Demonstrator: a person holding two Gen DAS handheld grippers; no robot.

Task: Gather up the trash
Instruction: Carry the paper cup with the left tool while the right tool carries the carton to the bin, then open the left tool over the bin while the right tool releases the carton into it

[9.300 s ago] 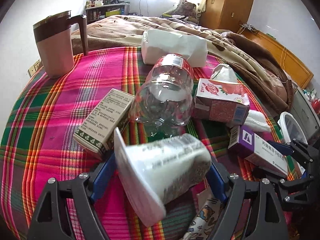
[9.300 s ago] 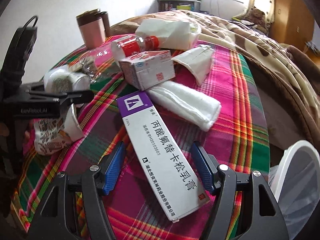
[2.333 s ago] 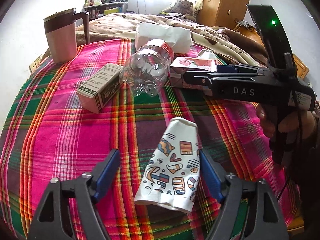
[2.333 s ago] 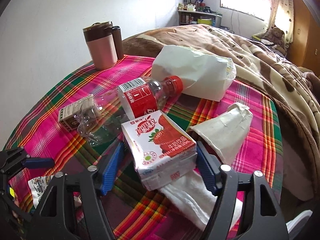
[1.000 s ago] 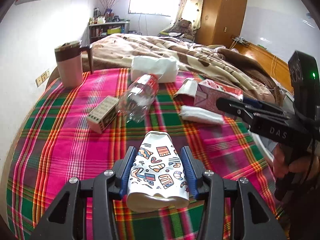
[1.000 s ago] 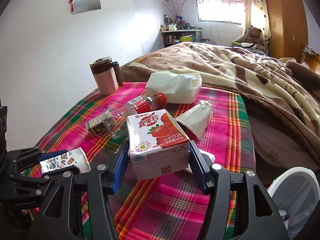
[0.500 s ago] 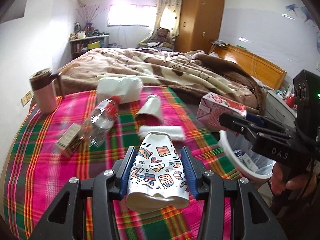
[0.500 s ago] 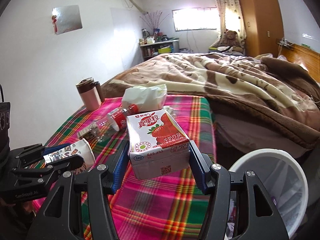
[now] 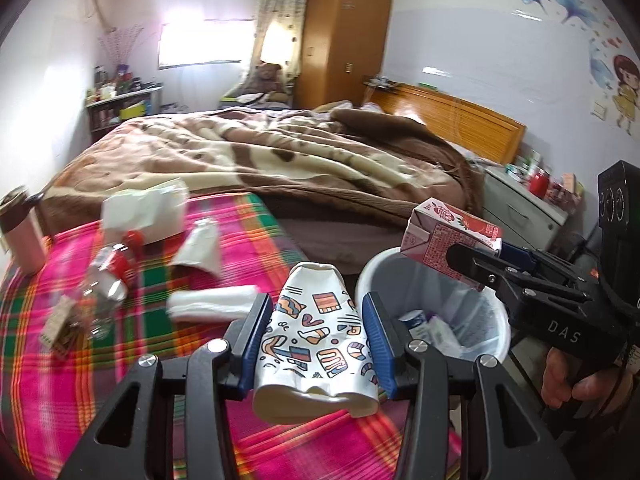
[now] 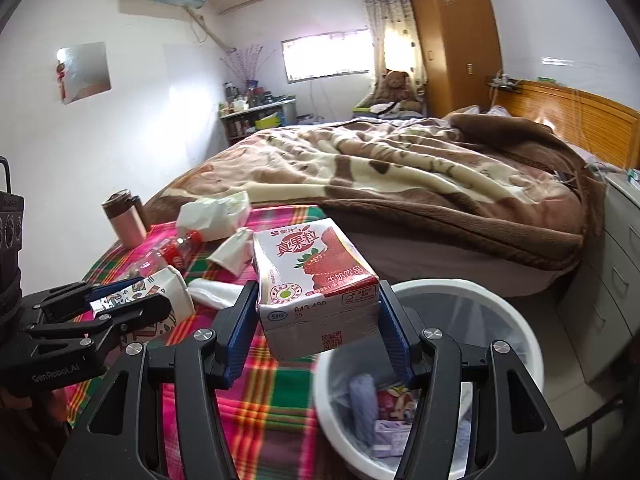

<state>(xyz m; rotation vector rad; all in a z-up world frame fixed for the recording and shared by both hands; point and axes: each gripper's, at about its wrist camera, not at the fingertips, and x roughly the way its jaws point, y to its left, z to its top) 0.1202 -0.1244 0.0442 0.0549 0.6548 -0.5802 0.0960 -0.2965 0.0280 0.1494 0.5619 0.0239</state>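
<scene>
While left tongs (image 9: 314,344) clamp cup (image 9: 318,334), right tongs (image 10: 318,328) clamp carton (image 10: 316,280).

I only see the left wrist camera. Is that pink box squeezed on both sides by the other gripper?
Observer: Yes. The right wrist view shows the right gripper pressing its blue pads against both sides of the milk carton.
Operator: What's on its near end?
Observer: A QR code, under a printed number.
Operator: Anything colourful in the bin?
Observer: A cartoon-printed wrapper lies at the bottom of the white bin.
</scene>
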